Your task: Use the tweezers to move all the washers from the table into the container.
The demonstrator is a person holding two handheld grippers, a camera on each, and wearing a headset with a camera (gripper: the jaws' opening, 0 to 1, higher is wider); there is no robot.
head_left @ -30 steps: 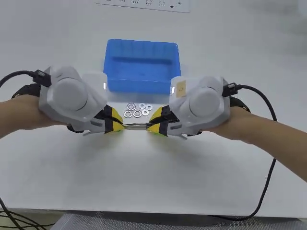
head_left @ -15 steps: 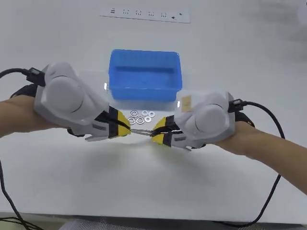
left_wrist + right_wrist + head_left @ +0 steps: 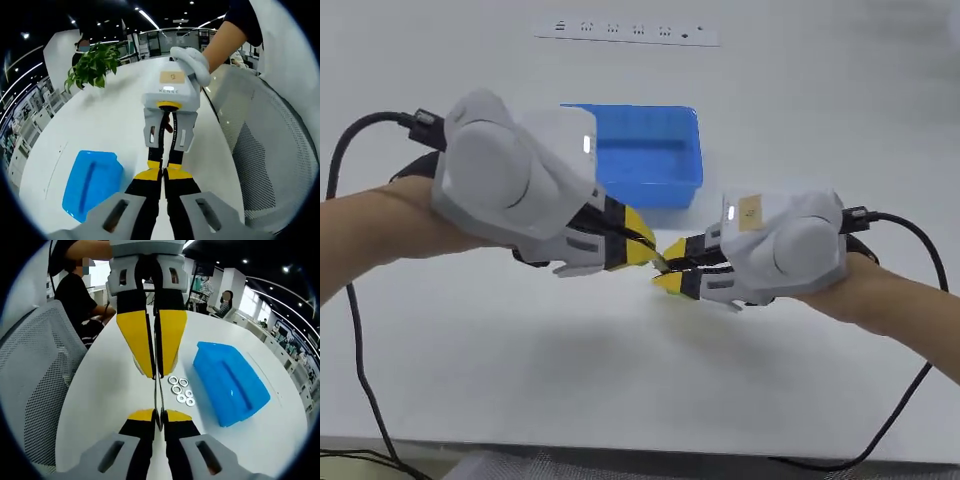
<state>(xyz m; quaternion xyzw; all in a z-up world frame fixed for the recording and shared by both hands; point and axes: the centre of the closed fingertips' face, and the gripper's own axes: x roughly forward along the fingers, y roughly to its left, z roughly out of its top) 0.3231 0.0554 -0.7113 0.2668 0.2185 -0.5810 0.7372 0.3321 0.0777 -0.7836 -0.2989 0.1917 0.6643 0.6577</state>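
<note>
Left gripper (image 3: 641, 247) and right gripper (image 3: 666, 277) each pinch one end of the tweezers (image 3: 159, 397), which are held off the table (image 3: 95, 390). The washers (image 3: 180, 390) lie clustered just beside the blue container (image 3: 235, 400), and we see none inside it. We judge the transfer not yet begun. Lettering on the right gripper's casing reads roughly "KENSE", uncertain.

Left tool (image 3: 642, 250) covers the near-left corner of the container (image 3: 660, 160); tweezers (image 3: 159, 396) sit mostly buried in its jaws and the right tool (image 3: 159, 416); we can't read the tips.
</note>
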